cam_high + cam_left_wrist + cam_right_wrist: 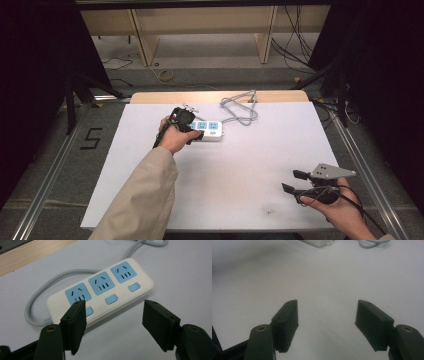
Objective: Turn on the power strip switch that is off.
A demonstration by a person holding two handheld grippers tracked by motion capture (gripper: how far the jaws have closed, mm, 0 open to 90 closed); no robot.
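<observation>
The left gripper [113, 323] gapes released just short of the 3-outlet power strip [100, 291]. Its 9 o'clock jaw overlaps a switch button [88, 311]; dropping there could toggle it or shove the strip. The right gripper [327, 325], at 4 o'clock on the table [225, 170], is also released.

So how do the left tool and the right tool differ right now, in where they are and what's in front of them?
The left tool hovers right at the white power strip, its near edge between the open jaws; the right tool has bare white table between its jaws, with the strip far off. In the high view the left tool sits at the table's far middle, the right tool near its front right corner. Both are open and hold nothing.
</observation>
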